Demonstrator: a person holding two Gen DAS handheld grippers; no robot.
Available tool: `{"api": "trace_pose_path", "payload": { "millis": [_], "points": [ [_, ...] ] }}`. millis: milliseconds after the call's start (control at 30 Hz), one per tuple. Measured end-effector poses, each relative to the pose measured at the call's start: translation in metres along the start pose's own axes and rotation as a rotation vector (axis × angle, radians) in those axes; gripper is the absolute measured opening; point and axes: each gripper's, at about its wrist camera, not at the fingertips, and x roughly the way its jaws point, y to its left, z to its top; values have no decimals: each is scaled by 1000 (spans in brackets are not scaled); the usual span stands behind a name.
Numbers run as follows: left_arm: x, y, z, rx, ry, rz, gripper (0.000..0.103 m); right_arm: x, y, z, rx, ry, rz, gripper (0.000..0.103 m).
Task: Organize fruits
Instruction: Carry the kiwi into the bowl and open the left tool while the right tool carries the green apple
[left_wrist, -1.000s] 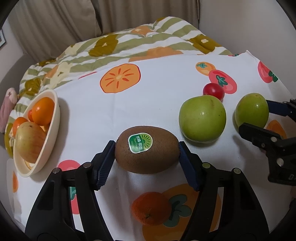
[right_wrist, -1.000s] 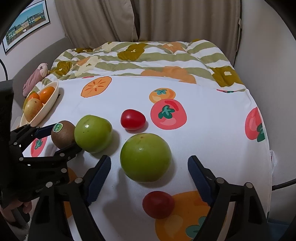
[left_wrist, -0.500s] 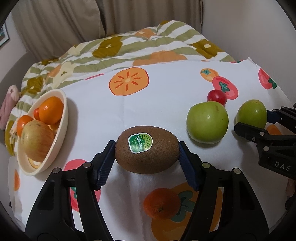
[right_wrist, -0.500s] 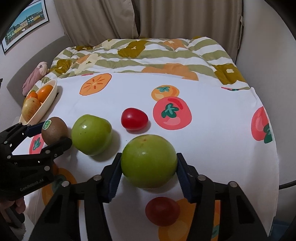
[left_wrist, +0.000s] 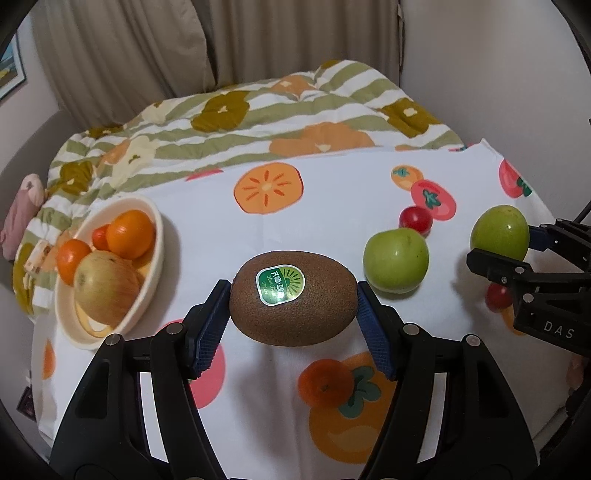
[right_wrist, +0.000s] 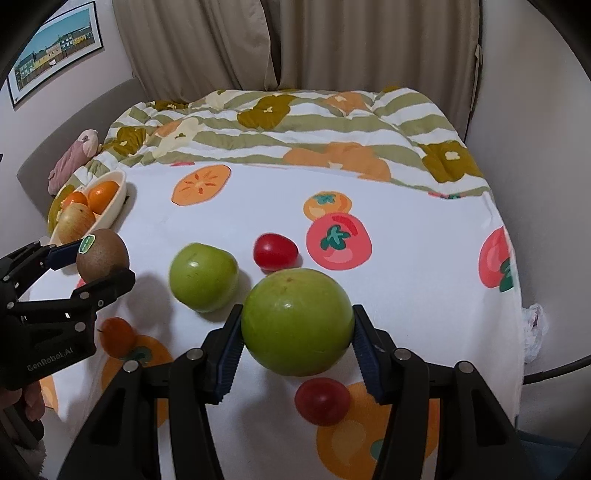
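Note:
My left gripper is shut on a brown kiwi with a green sticker, held above the fruit-print cloth. My right gripper is shut on a green apple, also lifted off the cloth. A second green apple lies on the cloth between the two grippers. A cream bowl at the left holds oranges and a reddish apple. Two red tomatoes and a small orange lie loose on the cloth.
A striped quilt covers the bed behind the cloth, with curtains beyond. A pink soft toy lies at the far left. The cloth's right edge drops off beside the wall. A hand grips the left tool.
The right gripper closed on the green apple and raised it. The left gripper rose with the kiwi, so the bowl and cloth look farther below.

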Motion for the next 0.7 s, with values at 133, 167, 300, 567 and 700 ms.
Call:
{"api": "trace_pose_path", "payload": {
  "millis": [133, 167, 300, 567, 700],
  "points": [
    [-15, 10, 4, -18, -19, -7, 72, -12, 8, 6, -8, -17, 1, 52],
    [-20, 14, 6, -21, -27, -7, 72, -16, 11, 7, -12, -23, 0, 52],
    [-36, 28, 9, -28, -52, 0, 72, -27, 23, 14, -22, -42, 2, 52],
    [-61, 70, 9, -62, -81, 24, 72, -42, 62, 29, -52, -74, 29, 52],
    [-70, 96, 6, -80, -89, 43, 72, -45, 88, 40, -60, -89, 61, 52]
  ]
}}
